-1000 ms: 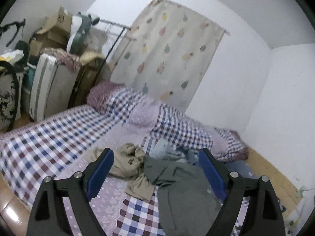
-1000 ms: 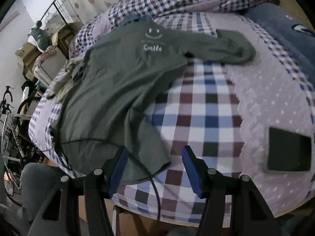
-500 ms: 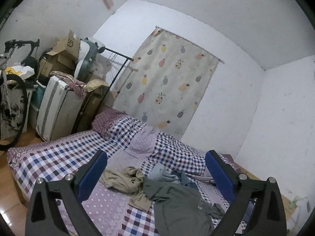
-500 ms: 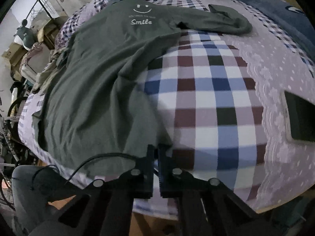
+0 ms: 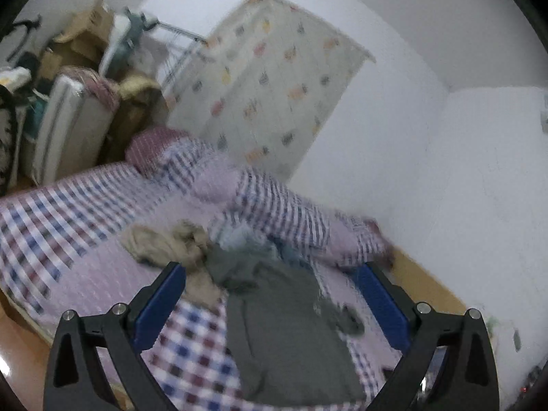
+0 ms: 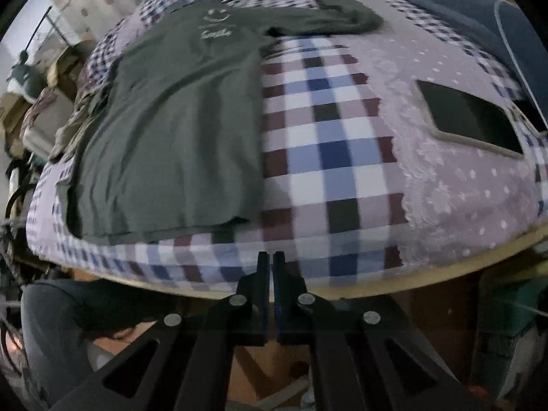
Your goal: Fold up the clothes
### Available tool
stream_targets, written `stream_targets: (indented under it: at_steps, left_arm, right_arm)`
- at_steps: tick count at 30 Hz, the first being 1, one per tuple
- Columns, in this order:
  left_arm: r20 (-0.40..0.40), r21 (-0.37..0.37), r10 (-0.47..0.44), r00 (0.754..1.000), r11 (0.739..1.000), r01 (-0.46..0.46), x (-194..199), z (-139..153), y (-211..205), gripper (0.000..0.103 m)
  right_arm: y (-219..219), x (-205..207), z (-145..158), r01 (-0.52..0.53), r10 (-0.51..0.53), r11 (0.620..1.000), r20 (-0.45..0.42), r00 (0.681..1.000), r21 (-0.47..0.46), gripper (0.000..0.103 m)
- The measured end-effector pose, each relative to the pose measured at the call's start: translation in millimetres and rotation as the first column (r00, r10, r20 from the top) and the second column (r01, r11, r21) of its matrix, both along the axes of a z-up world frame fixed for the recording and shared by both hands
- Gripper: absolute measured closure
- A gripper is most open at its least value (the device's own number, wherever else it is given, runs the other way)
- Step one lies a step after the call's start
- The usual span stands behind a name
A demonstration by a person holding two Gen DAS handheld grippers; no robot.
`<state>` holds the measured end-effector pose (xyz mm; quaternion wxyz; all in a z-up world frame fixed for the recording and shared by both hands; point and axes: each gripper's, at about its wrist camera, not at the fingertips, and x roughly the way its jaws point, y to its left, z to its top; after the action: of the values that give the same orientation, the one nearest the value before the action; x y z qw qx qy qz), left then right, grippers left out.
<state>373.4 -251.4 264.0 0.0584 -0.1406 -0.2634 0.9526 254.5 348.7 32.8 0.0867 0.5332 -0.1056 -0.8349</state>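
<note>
Left wrist view (blurred)
- Left gripper (image 5: 270, 294): jaws spread wide, blue pads at 7 and 5 o'clock, nothing between them but air; it hangs above the bed and touches no cloth.
- Green shirt (image 5: 284, 335): spread on the bed (image 5: 68, 226), running from centre toward 6 o'clock, seen between the pads but lying well below them.
- Tan garment (image 5: 164, 243): crumpled heap just beside the shirt's far end, toward 10 o'clock of it.
- Pale blue garment (image 5: 239, 236): bunched at 12 o'clock of the shirt, against the checked quilt (image 5: 274, 202).
- Curtain (image 5: 274, 78): fruit print, at 12 o'clock on the far wall.
- Boxes (image 5: 85, 34): stacked at 10 o'clock.

Right wrist view
- Right gripper (image 6: 273, 263): jaws closed together at 6 o'clock, gripping nothing; the tips stand in front of the near bed edge, apart from the shirt hem.
- Green shirt (image 6: 178, 120): flat on the checked cover, from 9 o'clock up to 12 o'clock, smiley print at the top, one sleeve stretched toward 1 o'clock.
- Tablet (image 6: 469, 116): dark screen, lying on the lilac cover at 3 o'clock, well apart from the shirt.
- Person's leg (image 6: 51, 325): grey trousers at 8 o'clock.
</note>
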Motion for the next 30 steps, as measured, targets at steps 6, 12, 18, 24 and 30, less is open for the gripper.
stream_targets:
  at_steps: [6,12,18,24,30]
  left_arm:
    - [0.136,-0.224,-0.025,0.99,0.973,0.055,-61,-68,104,0.001]
    - [0.265,-0.488,0.037,0.964,0.867,0.101,-110,-153,190,0.001]
    - [0.306,-0.687,0.125,0.944,0.715,0.128,-138,-216,227,0.007]
    - [0.364,-0.701,0.182,0.913,0.699,0.14,-158,-241,218,0.036]
    - [0.426,-0.476,0.23,0.875,0.879,0.001,-153,-239,155,0.071]
  right_arm:
    - [-3,13,21,0.046,-0.054,0.998,-0.188,0.981,-0.05,0.097]
    - [-15,12,31,0.03,-0.058,0.995,-0.307,0.95,-0.096,0.082]
    - [-29,5,23,-0.029,-0.001,0.996,-0.312,0.95,-0.089,0.079]
    - [-31,1,16,-0.036,0.006,0.995,-0.305,0.952,-0.093,0.079]
    - [-36,-6,11,-0.036,0.01,0.996,-0.288,0.958,-0.086,0.079]
